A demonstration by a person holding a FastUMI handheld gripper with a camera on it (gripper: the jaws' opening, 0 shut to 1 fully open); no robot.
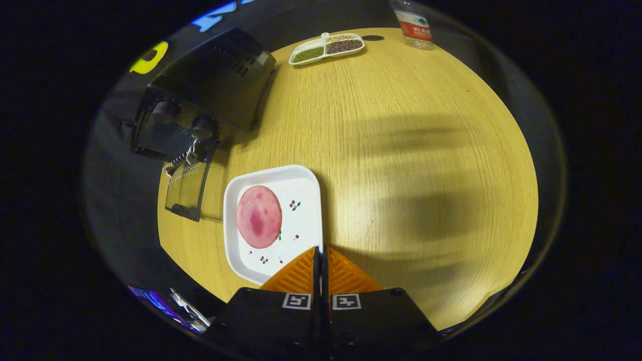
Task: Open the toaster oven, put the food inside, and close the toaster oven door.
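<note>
1. Gripper [319, 255]: fingers pressed together, nothing held, tips over the near edge of the white plate [306, 190].
2. Round pink slice of meat [259, 216] lies flat on the plate, just ahead of the fingers.
3. Toaster oven [210, 93] beyond the plate, its door [186, 190] dropped open onto the desk [401, 150].
4. Divided dish of beans [327, 48] and a bottle [412, 25] at the far edge.
</note>
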